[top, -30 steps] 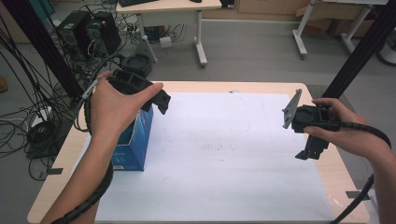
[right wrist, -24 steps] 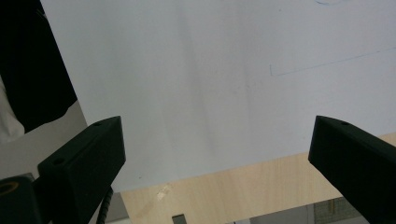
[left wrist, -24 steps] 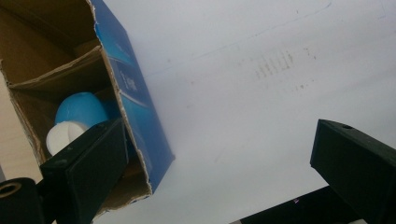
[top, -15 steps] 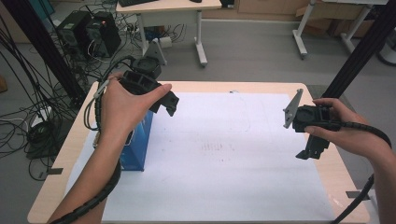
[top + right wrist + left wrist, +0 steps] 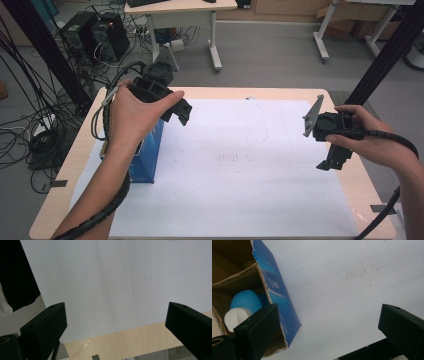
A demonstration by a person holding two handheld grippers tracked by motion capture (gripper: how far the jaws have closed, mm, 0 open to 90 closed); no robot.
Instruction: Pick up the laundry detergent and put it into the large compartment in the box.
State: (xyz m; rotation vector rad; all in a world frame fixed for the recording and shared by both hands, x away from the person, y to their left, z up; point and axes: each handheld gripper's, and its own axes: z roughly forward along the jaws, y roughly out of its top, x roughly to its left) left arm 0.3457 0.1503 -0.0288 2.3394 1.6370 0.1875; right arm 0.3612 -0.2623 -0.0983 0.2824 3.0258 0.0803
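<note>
Blue carton (image 5: 149, 155) stands open at worktop (image 5: 70, 165) left edge, w/ a blue-and-white bottle (image 5: 244, 306) inside. Left gripper (image 5: 329, 322) hovers just above it, fingers spread wide, holding nothing. Right gripper (image 5: 117, 325) over right edge, fingers apart too, empty. White sheet (image 5: 240, 170) covers worktop. Computers (image 5: 97, 37), cables and desks on grey floor behind.

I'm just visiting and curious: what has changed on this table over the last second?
The left gripper drifted a little toward the far side of the table, above the open blue box; its jaws stay open and empty. The right gripper, the box and the white sheet stayed put.
</note>
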